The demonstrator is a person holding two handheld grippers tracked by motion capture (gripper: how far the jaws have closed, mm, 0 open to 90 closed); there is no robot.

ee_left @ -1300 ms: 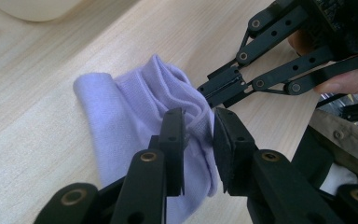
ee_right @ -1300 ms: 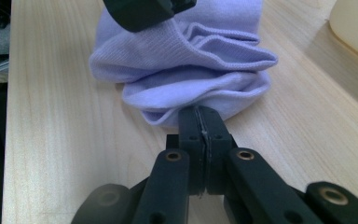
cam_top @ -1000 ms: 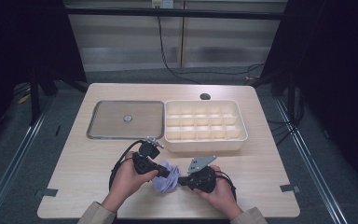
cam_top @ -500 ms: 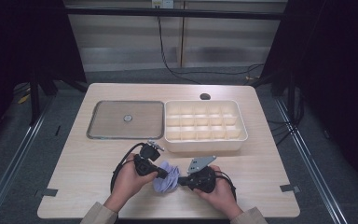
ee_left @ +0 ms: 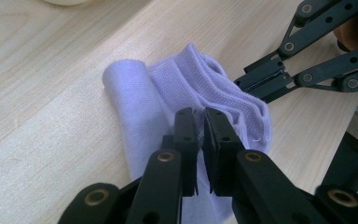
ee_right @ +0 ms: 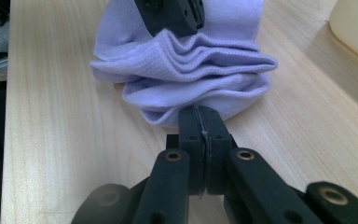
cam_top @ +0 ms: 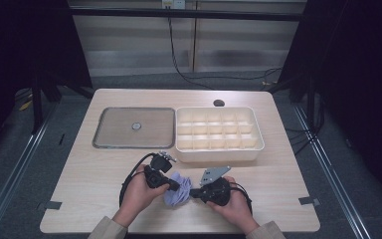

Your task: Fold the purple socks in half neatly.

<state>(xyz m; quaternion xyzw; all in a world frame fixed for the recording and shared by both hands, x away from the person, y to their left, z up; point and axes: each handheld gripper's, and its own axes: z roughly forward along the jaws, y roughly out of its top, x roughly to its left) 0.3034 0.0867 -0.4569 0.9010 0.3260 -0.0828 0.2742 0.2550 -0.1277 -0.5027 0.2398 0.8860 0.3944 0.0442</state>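
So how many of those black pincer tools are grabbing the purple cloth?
2. The left gripper pinches the near side of the bunched purple sock; the right gripper is shut on its opposite edge. Each is held in one hand.

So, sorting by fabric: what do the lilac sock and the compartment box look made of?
The crumpled lilac sock looks like soft knit, ribbed at the cuff. The cream compartmented box looks like smooth, matte moulded plastic, though that's a guess.
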